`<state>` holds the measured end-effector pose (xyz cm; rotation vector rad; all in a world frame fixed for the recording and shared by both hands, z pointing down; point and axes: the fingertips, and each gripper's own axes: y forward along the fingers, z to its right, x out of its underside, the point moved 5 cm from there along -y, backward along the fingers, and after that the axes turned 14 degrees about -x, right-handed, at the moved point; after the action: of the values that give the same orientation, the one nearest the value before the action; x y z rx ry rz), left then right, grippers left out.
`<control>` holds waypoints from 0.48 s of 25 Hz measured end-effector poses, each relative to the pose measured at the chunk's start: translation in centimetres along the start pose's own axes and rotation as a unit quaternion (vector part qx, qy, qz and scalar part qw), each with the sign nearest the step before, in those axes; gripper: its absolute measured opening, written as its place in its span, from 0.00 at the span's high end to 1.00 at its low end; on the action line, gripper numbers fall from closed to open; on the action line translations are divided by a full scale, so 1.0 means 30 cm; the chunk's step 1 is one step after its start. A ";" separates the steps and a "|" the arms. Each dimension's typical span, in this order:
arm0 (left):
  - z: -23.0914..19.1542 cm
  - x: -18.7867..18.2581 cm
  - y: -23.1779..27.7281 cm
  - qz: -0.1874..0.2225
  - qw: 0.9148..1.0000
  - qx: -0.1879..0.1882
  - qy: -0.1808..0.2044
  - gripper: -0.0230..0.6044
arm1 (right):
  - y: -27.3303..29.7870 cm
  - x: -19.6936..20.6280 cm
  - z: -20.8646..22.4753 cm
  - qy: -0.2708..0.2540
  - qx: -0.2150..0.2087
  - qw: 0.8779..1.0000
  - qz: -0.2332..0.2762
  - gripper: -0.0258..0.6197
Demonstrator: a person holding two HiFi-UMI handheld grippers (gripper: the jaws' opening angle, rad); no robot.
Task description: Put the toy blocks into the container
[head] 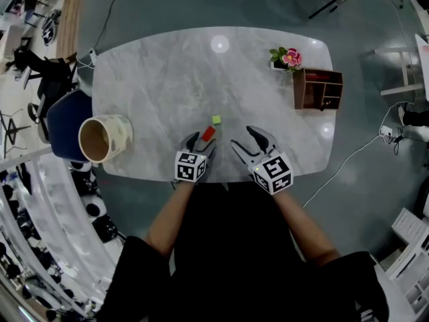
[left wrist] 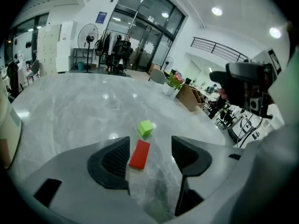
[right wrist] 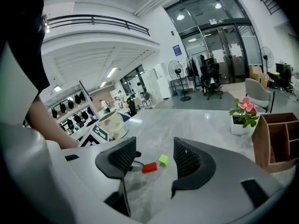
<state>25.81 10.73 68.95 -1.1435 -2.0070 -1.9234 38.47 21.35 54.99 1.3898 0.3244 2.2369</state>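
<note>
A flat red block (head: pixel 208 133) lies on the marble table (head: pixel 161 72) near its front edge, with a small green cube (head: pixel 216 120) just beyond it. My left gripper (head: pixel 203 141) is open, and the red block (left wrist: pixel 139 154) sits between its jaws, nearer the left one; the green cube (left wrist: pixel 145 128) is past the tips. My right gripper (head: pixel 242 137) is open and empty just right of the blocks, and it looks toward the red block (right wrist: pixel 149 167) and green cube (right wrist: pixel 163 160). The cream container (head: pixel 104 138) stands at the table's left edge.
A potted flower (head: pixel 287 58) and a brown wooden organizer (head: pixel 318 89) stand at the far right of the table. A blue chair (head: pixel 67 123) is tucked behind the container. The container (right wrist: pixel 112 124) also shows beyond the left gripper in the right gripper view.
</note>
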 end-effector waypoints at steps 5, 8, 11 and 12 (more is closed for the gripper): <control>0.009 0.035 0.081 -0.026 0.999 -0.016 0.016 0.56 | 0.022 0.056 0.038 0.007 -0.021 1.000 -0.016 0.62; 0.012 0.063 0.126 -0.047 0.998 -0.023 0.023 0.56 | 0.036 0.083 0.057 0.013 -0.032 0.999 -0.026 0.62; 0.008 0.079 0.159 -0.063 0.997 -0.033 0.043 0.56 | 0.045 0.097 0.078 0.016 -0.037 0.999 -0.030 0.62; 0.007 0.081 0.165 -0.066 0.996 -0.035 0.047 0.56 | 0.046 0.101 0.084 0.018 -0.038 0.999 -0.031 0.62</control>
<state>27.12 11.43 74.27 -0.9366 -2.0279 -2.0842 39.23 21.62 59.09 1.2850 0.2859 2.2023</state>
